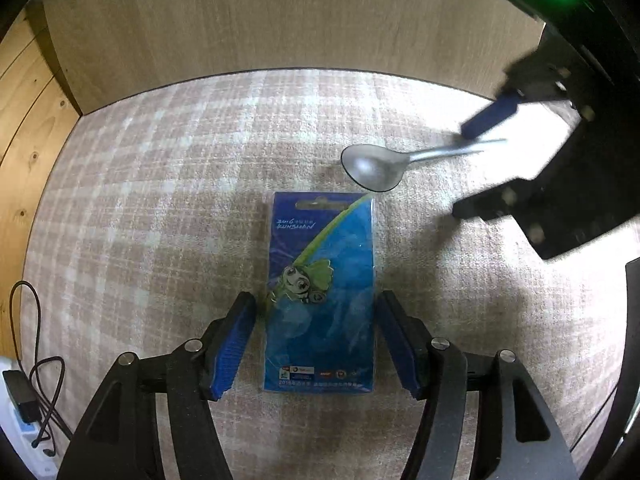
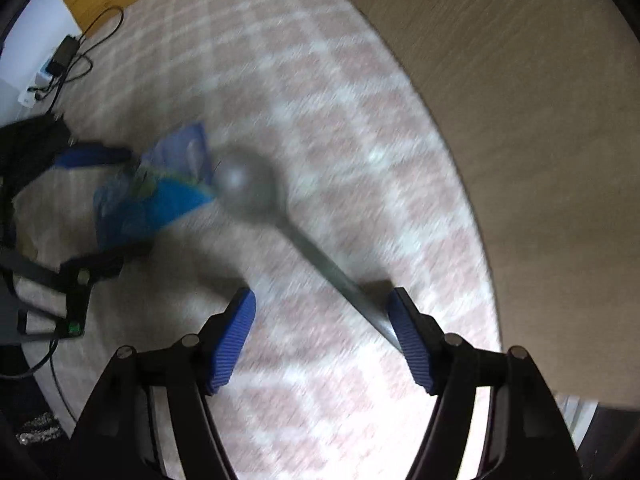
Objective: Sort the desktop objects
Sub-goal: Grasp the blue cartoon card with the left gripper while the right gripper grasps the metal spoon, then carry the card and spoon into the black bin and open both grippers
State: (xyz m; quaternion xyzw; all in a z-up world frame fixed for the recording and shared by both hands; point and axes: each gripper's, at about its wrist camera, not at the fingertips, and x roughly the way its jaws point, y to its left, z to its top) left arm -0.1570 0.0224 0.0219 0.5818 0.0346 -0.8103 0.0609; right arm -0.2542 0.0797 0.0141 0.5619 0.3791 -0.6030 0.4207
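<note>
Checked cloth (image 1: pixel 168 184) in pink and cream covers the table, and on it a blue packet (image 1: pixel 320 292) lies flat with a green cartoon figure and the word KUNSHAN printed on its face. Seen from the left wrist, the left gripper (image 1: pixel 316 340) points steeply down over the packet's near half, its blue ribbed pads (image 1: pixel 234 344) standing wide on either side of the packet; whether they touch its edges cannot be told, and the packet sits on the cloth between them. Just beyond the packet's far end lies a metal spoon (image 1: pixel 372 168), bowl up, its rim close to the packet's top right corner and its handle running off to the right. From that same view the right gripper (image 1: pixel 476 164) hangs over the handle, one blue pad above it and one dark finger below. In the right wrist view, which is blurred, the right gripper (image 2: pixel 322 338) looks straight down with its jaws spread wide; the spoon (image 2: pixel 250 188) lies aslant across the cloth (image 2: pixel 320 80), its handle passing right by the right-hand pad (image 2: pixel 412 344), though contact cannot be judged. The packet (image 2: pixel 160 196) shows to the left of the bowl with the left gripper (image 2: pixel 96 208) around it. A cable and charger (image 1: pixel 24 392) sit at the table's left edge, beside a wooden wall (image 1: pixel 280 16).
</note>
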